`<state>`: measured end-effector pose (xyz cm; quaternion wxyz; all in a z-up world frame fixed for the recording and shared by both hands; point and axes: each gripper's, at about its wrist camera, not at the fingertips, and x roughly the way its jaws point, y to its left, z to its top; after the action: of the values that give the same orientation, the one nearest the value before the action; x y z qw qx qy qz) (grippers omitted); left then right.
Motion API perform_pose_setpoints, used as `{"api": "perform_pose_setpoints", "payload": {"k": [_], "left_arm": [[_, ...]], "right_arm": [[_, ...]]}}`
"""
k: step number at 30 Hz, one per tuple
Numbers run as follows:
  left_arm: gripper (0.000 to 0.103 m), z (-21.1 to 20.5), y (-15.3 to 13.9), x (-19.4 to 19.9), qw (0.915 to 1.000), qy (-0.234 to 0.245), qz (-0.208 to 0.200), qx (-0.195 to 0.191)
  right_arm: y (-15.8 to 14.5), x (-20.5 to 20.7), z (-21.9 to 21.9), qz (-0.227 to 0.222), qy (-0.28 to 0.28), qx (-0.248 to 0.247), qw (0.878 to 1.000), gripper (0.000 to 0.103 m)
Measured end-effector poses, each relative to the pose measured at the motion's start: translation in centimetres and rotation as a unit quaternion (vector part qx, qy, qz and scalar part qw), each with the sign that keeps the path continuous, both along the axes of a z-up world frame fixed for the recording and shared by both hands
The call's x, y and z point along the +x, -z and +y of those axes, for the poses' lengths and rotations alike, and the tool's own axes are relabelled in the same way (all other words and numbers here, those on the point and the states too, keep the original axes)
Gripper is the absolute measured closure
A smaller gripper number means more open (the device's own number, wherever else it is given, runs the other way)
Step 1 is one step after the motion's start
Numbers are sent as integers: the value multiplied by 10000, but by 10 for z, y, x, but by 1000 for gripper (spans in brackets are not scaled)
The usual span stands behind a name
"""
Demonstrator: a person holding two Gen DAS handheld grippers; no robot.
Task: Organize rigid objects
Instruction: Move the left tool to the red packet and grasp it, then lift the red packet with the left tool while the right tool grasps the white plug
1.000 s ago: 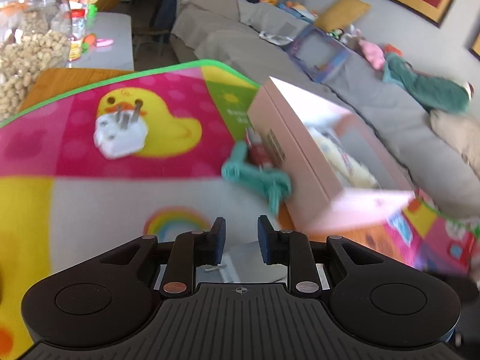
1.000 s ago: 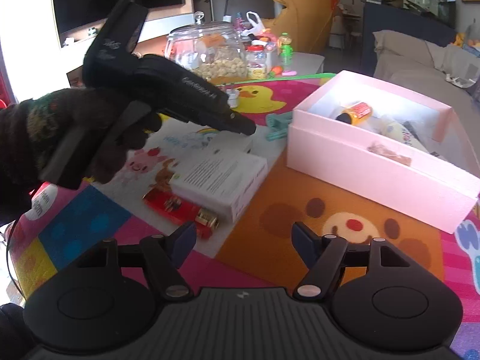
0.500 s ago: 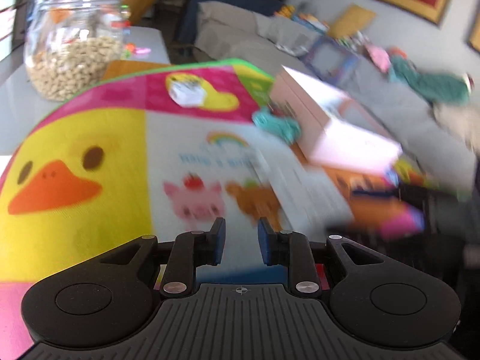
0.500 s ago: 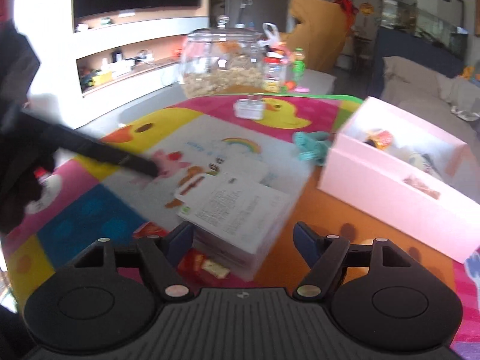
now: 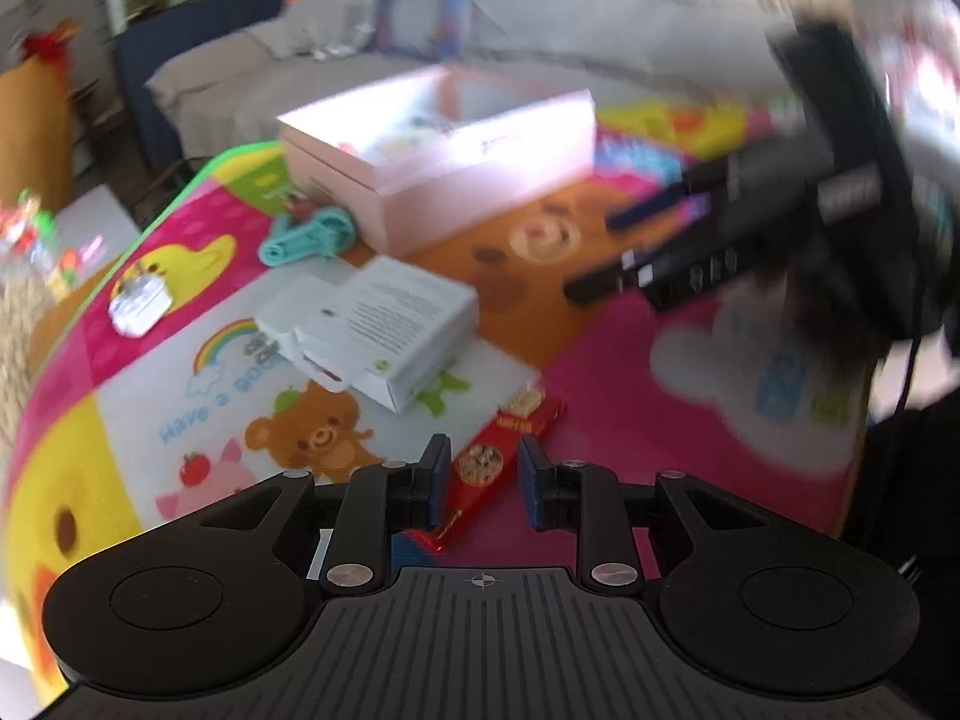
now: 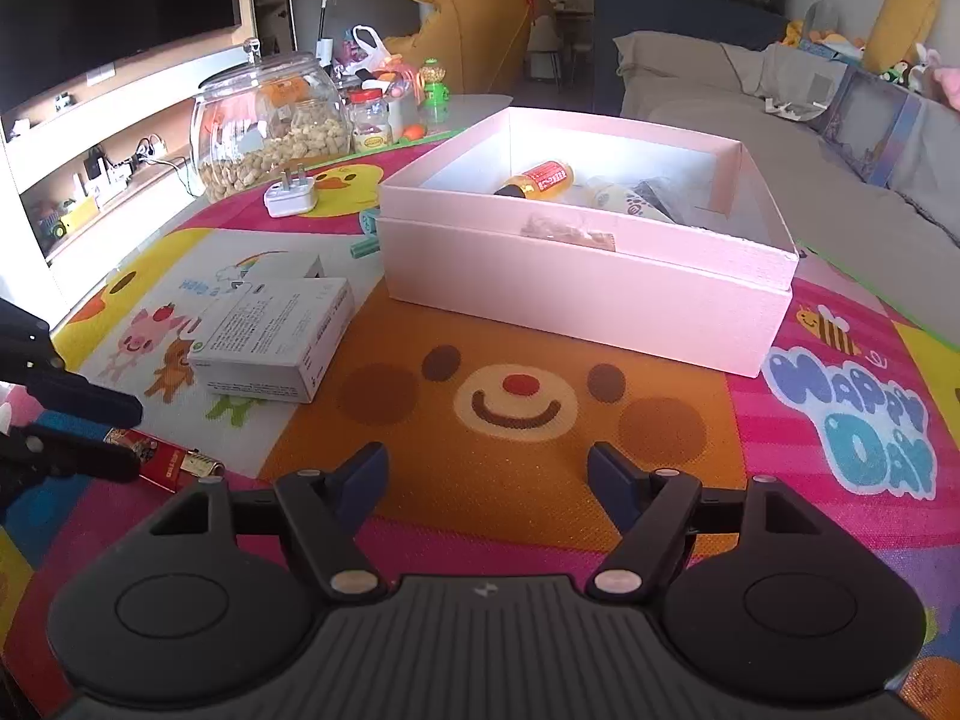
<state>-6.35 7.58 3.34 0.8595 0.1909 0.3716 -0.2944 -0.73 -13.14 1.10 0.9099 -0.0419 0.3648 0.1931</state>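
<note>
A red snack packet (image 5: 501,447) lies flat on the colourful play mat (image 5: 630,408). My left gripper (image 5: 483,480) hovers over the packet's near end with its jaws opening, the packet between them and the pads not pressing it. In the right wrist view the left gripper (image 6: 137,439) enters at the left edge beside the packet (image 6: 171,462). My right gripper (image 6: 487,477) is over the bear face with jaws opening and nothing between them; it shows blurred as the right gripper (image 5: 600,255). An open pink box (image 6: 570,294) holds an orange bottle (image 6: 537,177) and other small items.
A white carton (image 6: 270,336) lies left of the pink box, with a white plug (image 6: 290,195) on the duck print and a teal clip (image 5: 306,237) at the box's corner. A glass jar of peanuts (image 6: 270,126) and small bottles stand beyond the mat. A grey sofa runs behind.
The left gripper swung from the plug and clip area to the mat's near side over the red packet, and its jaws widened. The right gripper's jaws spread wider and faced the pink box.
</note>
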Motion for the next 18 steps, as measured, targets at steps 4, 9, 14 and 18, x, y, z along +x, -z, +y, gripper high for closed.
{"api": "perform_pose_setpoints", "payload": {"k": [4, 9, 14, 18], "left_arm": [[69, -12, 1, 2, 9983, 362, 9, 450], [68, -10, 2, 22, 9987, 177, 402, 263], [69, -5, 5, 30, 9985, -147, 521, -98], [68, 9, 7, 32, 9904, -847, 729, -817]], "right_arm": [[3, -2, 9, -68, -100, -124, 9999, 17], [2, -2, 6, -39, -143, -16, 9999, 16], [4, 0, 8, 48, -318, 49, 9995, 5], [5, 3, 16, 159, -470, -162, 9986, 0]]}}
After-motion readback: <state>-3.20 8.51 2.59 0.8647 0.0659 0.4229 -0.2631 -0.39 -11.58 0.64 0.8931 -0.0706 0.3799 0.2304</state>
